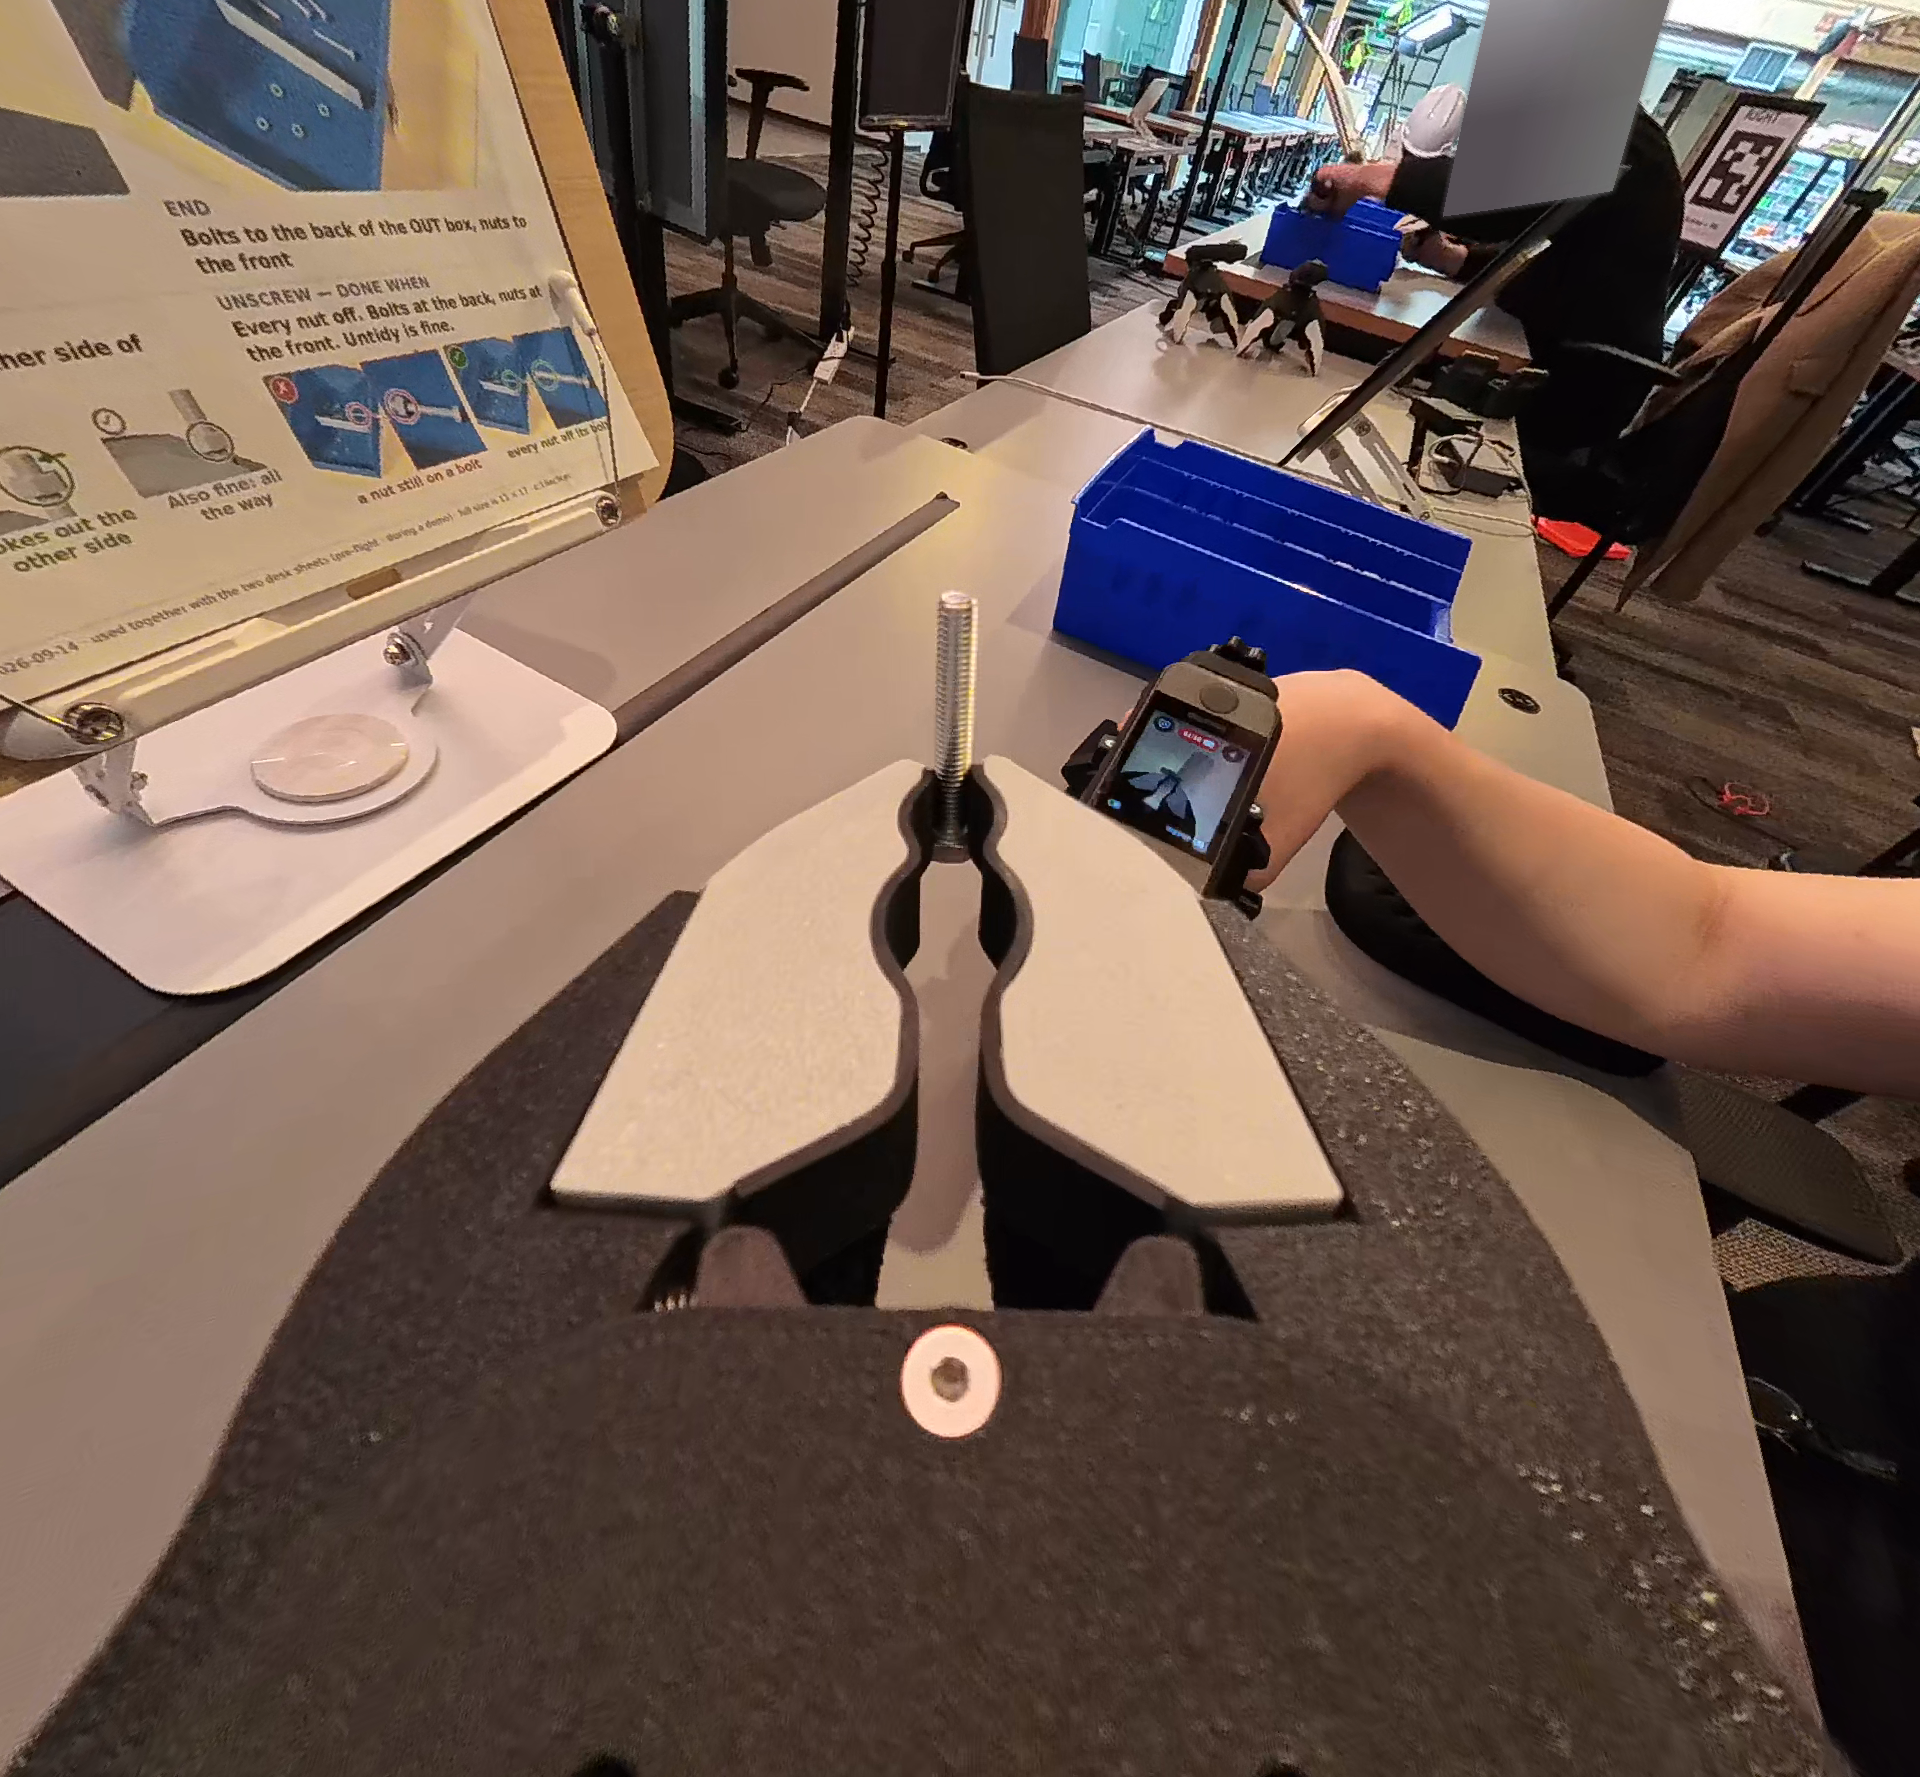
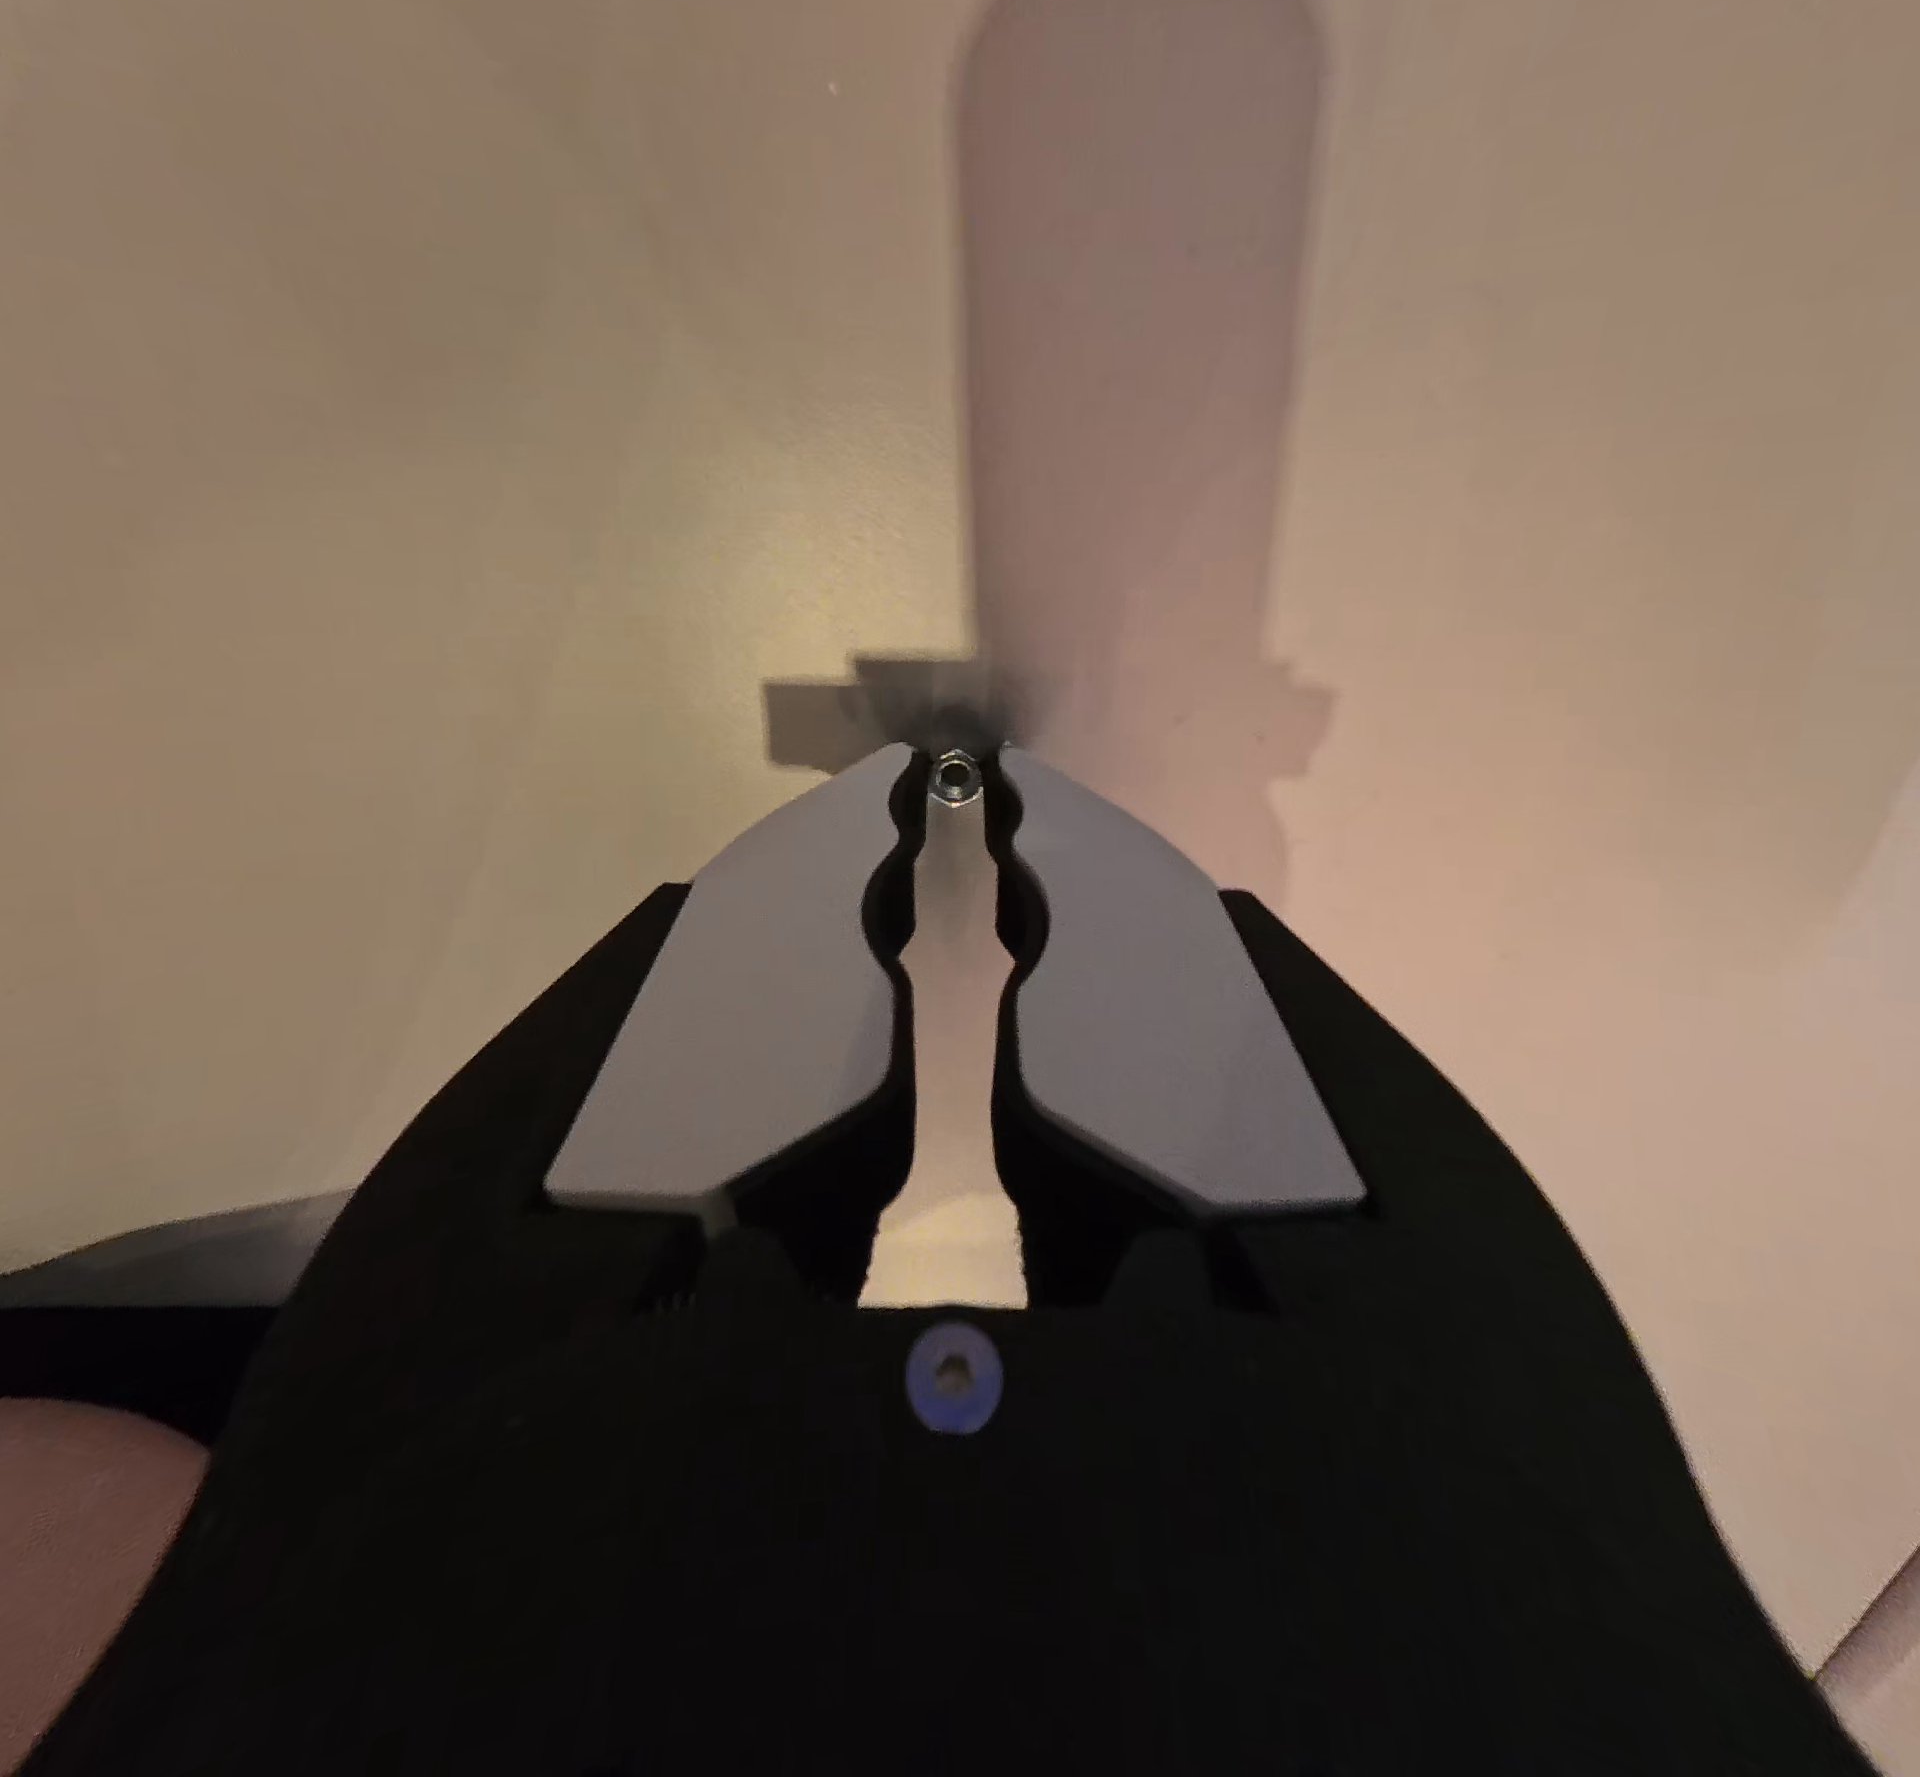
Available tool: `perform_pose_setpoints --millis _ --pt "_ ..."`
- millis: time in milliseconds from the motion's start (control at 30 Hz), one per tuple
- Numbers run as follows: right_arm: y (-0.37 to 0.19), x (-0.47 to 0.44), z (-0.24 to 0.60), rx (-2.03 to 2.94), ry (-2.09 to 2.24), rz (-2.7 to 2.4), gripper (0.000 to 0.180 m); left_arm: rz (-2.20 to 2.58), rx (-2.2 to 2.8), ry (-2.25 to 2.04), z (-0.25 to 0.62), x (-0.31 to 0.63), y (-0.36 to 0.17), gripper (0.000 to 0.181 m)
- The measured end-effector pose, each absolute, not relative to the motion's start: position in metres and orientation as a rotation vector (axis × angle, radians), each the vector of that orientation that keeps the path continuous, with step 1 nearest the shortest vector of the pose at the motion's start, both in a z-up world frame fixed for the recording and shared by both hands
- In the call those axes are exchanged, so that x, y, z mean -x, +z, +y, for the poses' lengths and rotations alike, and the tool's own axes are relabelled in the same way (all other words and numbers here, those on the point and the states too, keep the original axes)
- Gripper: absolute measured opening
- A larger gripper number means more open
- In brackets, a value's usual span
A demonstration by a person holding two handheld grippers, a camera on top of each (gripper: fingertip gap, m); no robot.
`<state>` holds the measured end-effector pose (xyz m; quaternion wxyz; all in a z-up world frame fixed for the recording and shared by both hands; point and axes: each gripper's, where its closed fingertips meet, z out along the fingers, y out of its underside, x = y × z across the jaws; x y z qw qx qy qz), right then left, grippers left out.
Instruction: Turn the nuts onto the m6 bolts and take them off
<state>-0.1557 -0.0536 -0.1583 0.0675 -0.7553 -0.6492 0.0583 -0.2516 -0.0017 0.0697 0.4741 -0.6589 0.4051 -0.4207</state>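
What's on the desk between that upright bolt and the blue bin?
Nothing: in the left wrist view, only bare grey desk runs between the bolt and the blue bin.

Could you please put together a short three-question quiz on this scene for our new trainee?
1. True or false: the left gripper holds the bolt with its threaded end pointing away from the camera.
2. What sits between the fingertips of the right gripper? A) a washer B) a hex nut C) nothing
3. Fill in: the bin on the table, beyond the person's hand, is coloured ____.

Key:
1. True; no nut is on its visible thread.
2. B, the nut, its hole facing the camera.
3. Blue.
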Motion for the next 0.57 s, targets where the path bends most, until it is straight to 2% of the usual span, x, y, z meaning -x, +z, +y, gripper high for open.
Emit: perform_pose_setpoints --millis 267,567 --pt "-0.15 0.146 -0.046 2.187 0.035 -1.996 0.009 1.091 1.582 -0.951 0.007 0.25 0.046 0.005" --pt "-0.064 0.116 -0.043 2.052 -0.069 -1.76 0.009 1.22 1.611 -1.085 0.006 0.219 -0.013 0.005"
